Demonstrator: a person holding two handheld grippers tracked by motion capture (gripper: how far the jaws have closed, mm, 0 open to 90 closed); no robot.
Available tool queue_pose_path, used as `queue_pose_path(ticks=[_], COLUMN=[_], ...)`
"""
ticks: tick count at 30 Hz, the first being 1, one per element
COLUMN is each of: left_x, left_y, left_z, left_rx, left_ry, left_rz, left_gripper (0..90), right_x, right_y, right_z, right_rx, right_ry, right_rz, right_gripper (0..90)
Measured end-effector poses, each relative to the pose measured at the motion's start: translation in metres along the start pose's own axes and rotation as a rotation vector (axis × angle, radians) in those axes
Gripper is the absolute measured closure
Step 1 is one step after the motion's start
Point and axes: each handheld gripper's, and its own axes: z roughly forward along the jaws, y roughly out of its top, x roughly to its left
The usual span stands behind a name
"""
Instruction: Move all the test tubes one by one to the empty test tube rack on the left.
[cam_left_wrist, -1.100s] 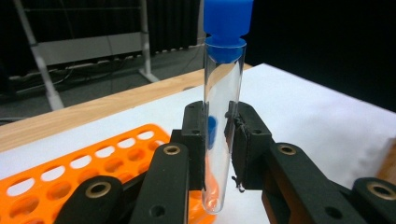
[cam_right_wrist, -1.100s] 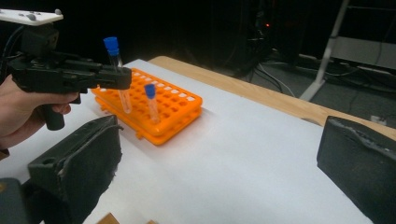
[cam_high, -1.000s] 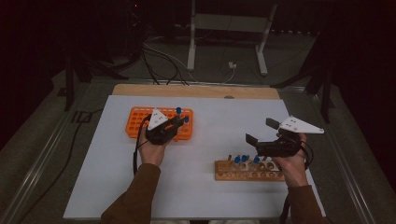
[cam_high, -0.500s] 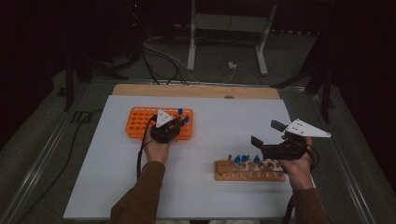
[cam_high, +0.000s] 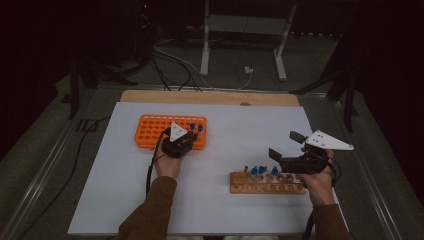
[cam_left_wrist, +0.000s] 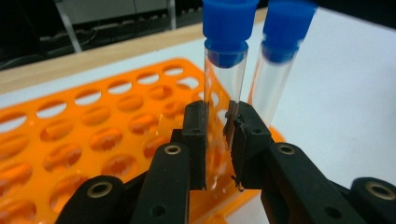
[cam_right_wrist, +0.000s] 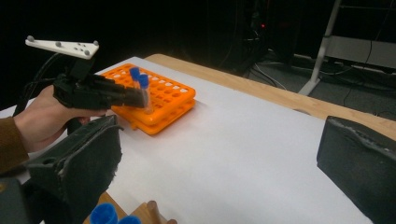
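My left gripper is shut on a clear test tube with a blue cap. The tube stands upright, and its lower end reaches down into the orange rack. A second blue-capped tube stands just beside it in the same rack. From above, the left gripper sits at the right end of the orange rack. My right gripper hovers open over a wooden rack that holds several blue-capped tubes. Nothing is between the jaws of the right gripper.
A white mat covers the table, with a wooden strip along its far edge. Cables and a metal stand lie beyond the table. Most holes of the orange rack hold no tube.
My left hand has sunk toward the orange rack, carrying the tube down with it. The right hand has barely moved.
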Motion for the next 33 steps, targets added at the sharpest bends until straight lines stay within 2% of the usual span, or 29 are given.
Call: queue_pose_path(ticks=[8,14,17,22,23,24,26,29,33], left_x=[-0.002,-0.001,0.001,0.001,0.002,0.003,0.004,0.006,0.010], left_y=[-0.001,0.000,-0.001,0.003,0.004,0.005,0.006,0.008,0.009], left_z=[-0.001,-0.003,-0.004,-0.008,-0.010,-0.012,-0.014,-0.018,-0.024], left_rx=[-0.003,0.006,0.006,0.026,0.021,0.018,0.007,0.003,0.005], left_ry=[0.012,0.000,-0.023,0.017,0.013,0.008,0.004,0.016,-0.011], left_rz=[-0.005,-0.020,-0.038,-0.085,-0.090,-0.116,-0.128,-0.151,-0.200], left_gripper=[78.3,77.9,76.4,63.7,60.3,57.6,54.4,42.7,34.1], right_x=[0.001,0.001,0.001,0.001,0.001,0.001,0.001,0.001,0.001], right_y=[-0.003,-0.005,-0.005,-0.004,-0.005,-0.005,-0.005,-0.005,-0.005], right_z=[0.001,0.003,0.003,0.002,0.002,0.002,0.002,0.002,0.002], right_rx=[0.002,0.008,0.009,0.008,0.007,0.007,0.007,0.006,0.010], right_ry=[0.000,0.003,0.002,0.003,0.004,0.005,0.006,0.008,0.008], right_rz=[0.000,0.001,0.001,-0.001,-0.001,0.000,0.001,0.001,0.001], right_gripper=[0.0,0.0,0.0,0.0,0.0,0.0,0.0,0.0,0.0])
